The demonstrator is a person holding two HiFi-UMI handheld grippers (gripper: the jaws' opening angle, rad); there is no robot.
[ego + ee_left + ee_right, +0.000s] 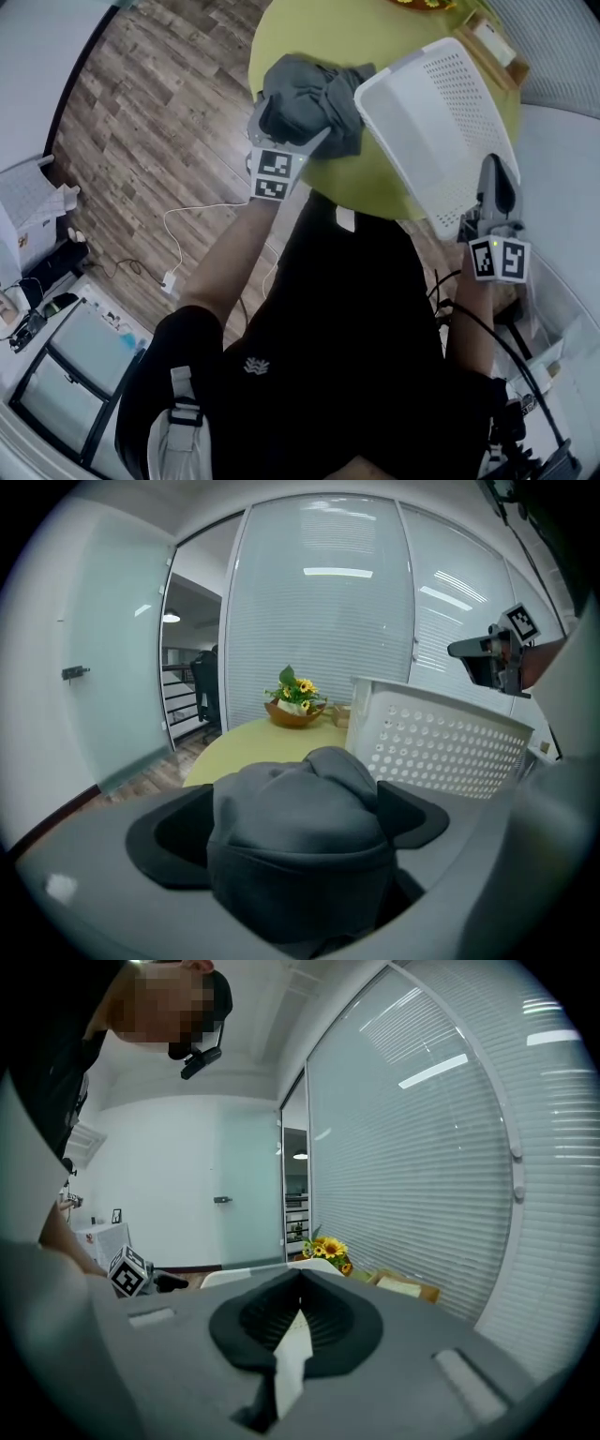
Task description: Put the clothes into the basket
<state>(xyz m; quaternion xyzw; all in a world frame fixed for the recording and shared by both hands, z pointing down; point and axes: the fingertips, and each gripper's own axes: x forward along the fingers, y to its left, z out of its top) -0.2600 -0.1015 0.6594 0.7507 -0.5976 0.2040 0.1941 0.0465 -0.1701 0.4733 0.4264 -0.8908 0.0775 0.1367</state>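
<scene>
Item 1: one grey garment (309,94), lying bunched on the round yellow-green table (319,28), just beside the basket's rim.
Item 2: one white perforated basket (441,122), tilting over the table's edge.
Item 3: one bowl of sunflowers (295,705), standing further back on the table.
Left gripper (291,127): jaws standing wide apart, the garment sitting between them, unpinched.
Right gripper (489,183): jaws clamping the basket's rim.
Markings: each gripper is carrying one cube of black-and-white squares (272,175).
</scene>
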